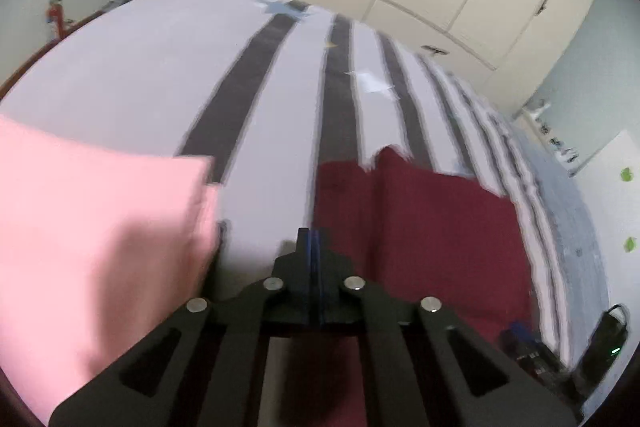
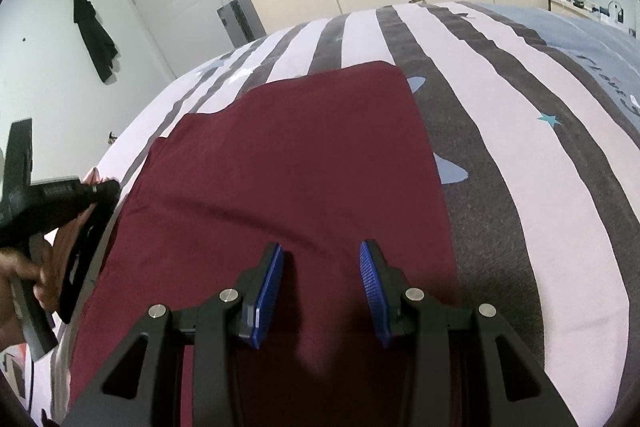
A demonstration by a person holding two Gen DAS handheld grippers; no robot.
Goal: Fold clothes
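- On the left of the bed lies a pink garment [image 1: 100, 235], flat with straight edges, so I judge it already folded and set aside.
- The left gripper [image 1: 314, 247] hangs over the striped bedspread [image 1: 272, 131], between the pink piece and the maroon one; its blue pads are pressed together with nothing pinched between them.
- The maroon garment [image 2: 288, 155] is spread flat on the bed, a sleeve jutting out at its far left corner; it looks unfolded, so its folding remains to be done.
- The right gripper [image 2: 322, 287] hovers above the near part of the maroon cloth, jaws spread and gripping nothing.
- Count: two garments, one pink and one maroon; two grippers; one bed. Whether more clothes wait out of sight, I cannot tell.
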